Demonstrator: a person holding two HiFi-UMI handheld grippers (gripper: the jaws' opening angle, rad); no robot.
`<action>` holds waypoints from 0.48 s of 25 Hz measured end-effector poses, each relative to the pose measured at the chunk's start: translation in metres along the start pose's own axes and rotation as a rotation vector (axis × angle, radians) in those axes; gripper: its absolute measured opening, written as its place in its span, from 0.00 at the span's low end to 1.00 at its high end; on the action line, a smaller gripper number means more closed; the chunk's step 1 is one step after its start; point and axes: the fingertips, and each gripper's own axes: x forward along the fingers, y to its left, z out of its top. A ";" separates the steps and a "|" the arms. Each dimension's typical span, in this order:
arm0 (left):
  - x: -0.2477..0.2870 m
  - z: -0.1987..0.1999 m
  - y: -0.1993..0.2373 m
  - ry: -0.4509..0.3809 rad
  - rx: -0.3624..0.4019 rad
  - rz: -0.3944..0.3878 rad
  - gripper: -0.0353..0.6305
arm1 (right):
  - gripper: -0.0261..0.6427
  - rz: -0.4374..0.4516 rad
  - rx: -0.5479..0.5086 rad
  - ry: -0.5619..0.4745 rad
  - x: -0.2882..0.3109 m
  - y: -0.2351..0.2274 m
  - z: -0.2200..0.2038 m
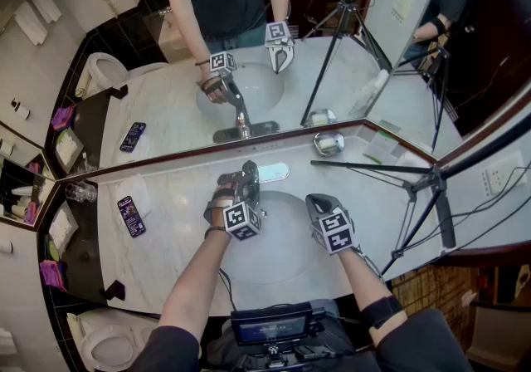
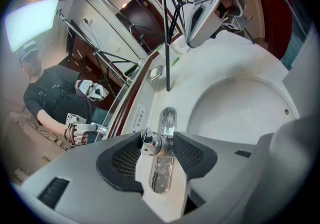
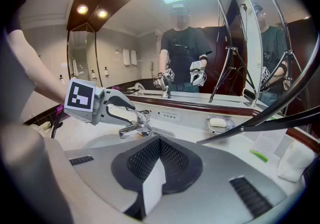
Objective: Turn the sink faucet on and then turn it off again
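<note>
- Two tongs are in play. The left gripper is clenched on the chrome lever handle of the polished chrome sink faucet, with its pads meeting both flanks of the lever. The right gripper is pinched together with nothing in it, hanging over the near right of the white oval basin.
- That faucet stands at the far rim of the basin, midway along the pale marble counter.
- Handling, as a judgement: the lever is rigid metal on a fixed pivot, so it should swing with modest effort and will not lift away. Smooth chrome is likely to be slick against the pads.
- The best hold looks to be near the lever's free end, with the pads square on its sides, for leverage and less slipping.
</note>
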 end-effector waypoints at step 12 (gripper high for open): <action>-0.004 -0.003 -0.004 0.012 0.031 0.031 0.29 | 0.07 0.009 -0.004 -0.002 0.005 0.006 0.006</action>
